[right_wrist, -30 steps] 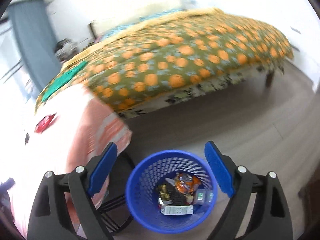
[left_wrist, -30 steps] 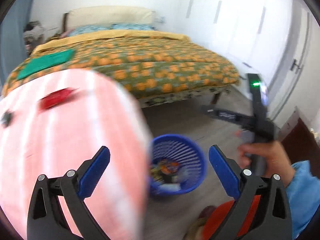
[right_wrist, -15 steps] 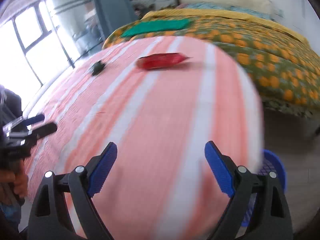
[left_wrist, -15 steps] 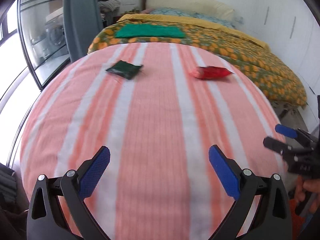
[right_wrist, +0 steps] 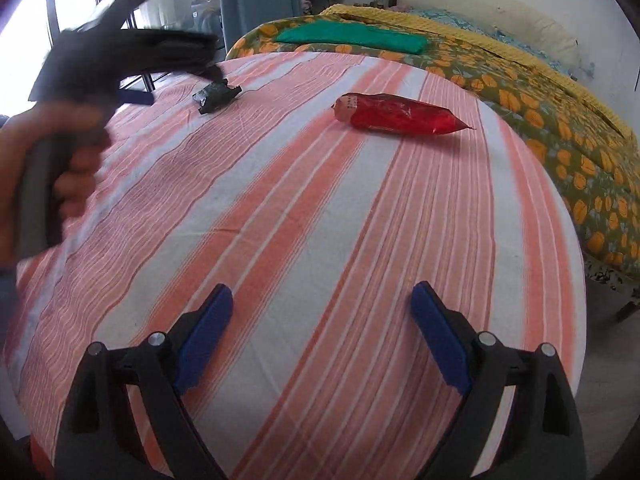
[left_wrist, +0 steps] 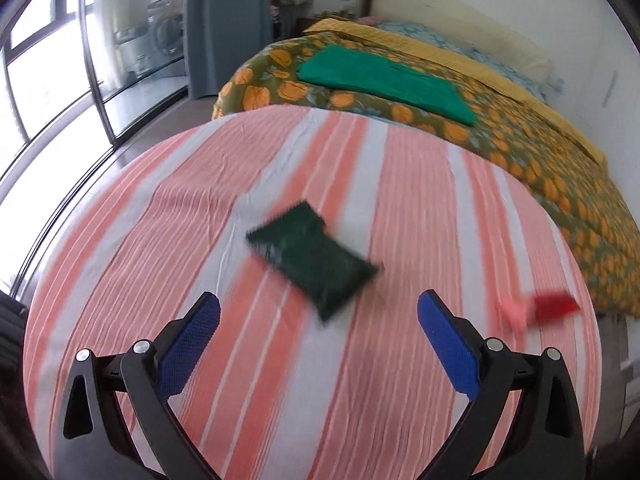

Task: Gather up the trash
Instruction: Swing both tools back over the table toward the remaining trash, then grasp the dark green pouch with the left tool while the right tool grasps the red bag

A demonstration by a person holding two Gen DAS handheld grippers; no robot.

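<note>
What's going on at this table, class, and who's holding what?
A person is clearing trash from a round table with a striped tablecloth, holding a claw in each hand. Both claws are open and empty. The left claw hovers just short of a dark green wrapper. The right claw points toward a red snack packet lying farther across the cloth. Neither piece has been picked up yet. A bed stands behind the table.

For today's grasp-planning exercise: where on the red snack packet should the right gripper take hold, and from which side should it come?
Probably the middle of the red snack packet, from above, with the open right gripper closing across its narrow width. It lies flat and lengthwise on the striped tablecloth; its pointed end looks too thin to hold.
</note>
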